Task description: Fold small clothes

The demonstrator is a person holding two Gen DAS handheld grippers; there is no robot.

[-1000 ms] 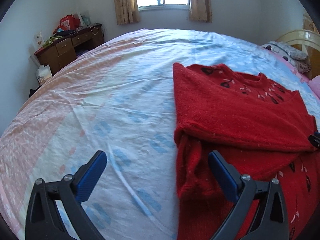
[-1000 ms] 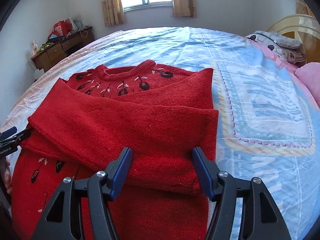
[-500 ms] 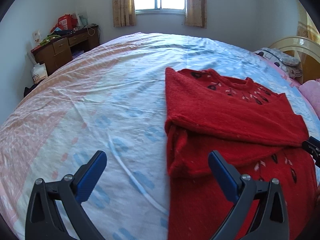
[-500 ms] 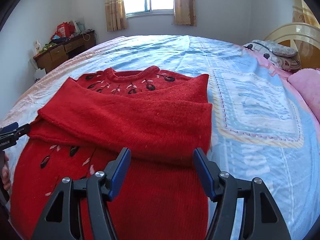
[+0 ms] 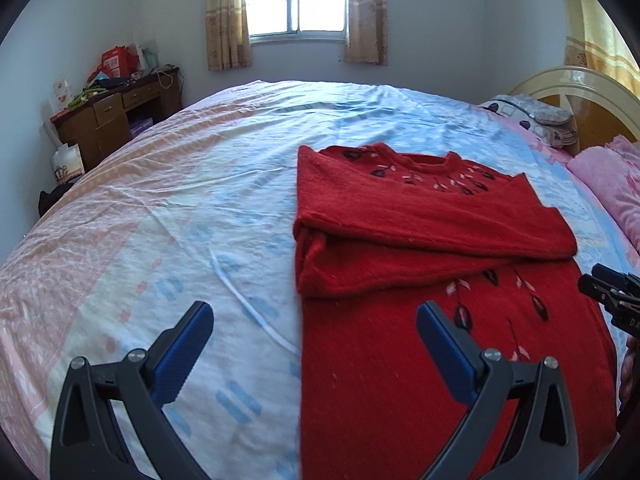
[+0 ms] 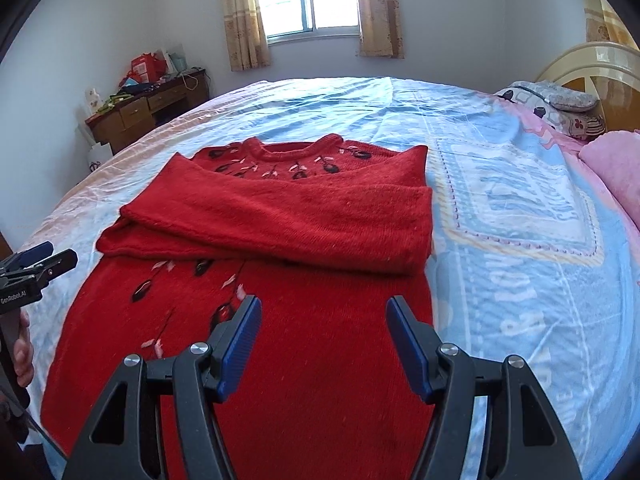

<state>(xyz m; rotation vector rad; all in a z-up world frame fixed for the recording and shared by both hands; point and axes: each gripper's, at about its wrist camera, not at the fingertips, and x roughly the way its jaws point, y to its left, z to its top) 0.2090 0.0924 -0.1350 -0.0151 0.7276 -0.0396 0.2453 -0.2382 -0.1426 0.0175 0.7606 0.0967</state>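
A red knit sweater [image 5: 400, 352] [image 6: 280, 380] with dark leaf embroidery lies flat on the bed, neck away from me. Both sleeves [image 6: 288, 224] are folded across its chest, one over the other. My left gripper [image 5: 314, 324] hovers open above the sweater's left edge, one finger over bare sheet, nothing between the pads. Over the lower right part of the sweater's body my right gripper [image 6: 322, 320] is open too, holding nothing. Each gripper's tip shows at the edge of the other view.
The bed [image 5: 160, 208] has a pale pink and blue patterned sheet with wide room left of the sweater. Pillows [image 6: 560, 104] and a pink blanket [image 6: 616, 172] lie at the right by the headboard. A cluttered wooden desk [image 5: 116, 116] stands at the far left wall.
Both grippers have drawn back towards me and risen a little, so more of the sweater's lower body shows. The sleeves lie as before. Neither gripper's opening changed visibly.
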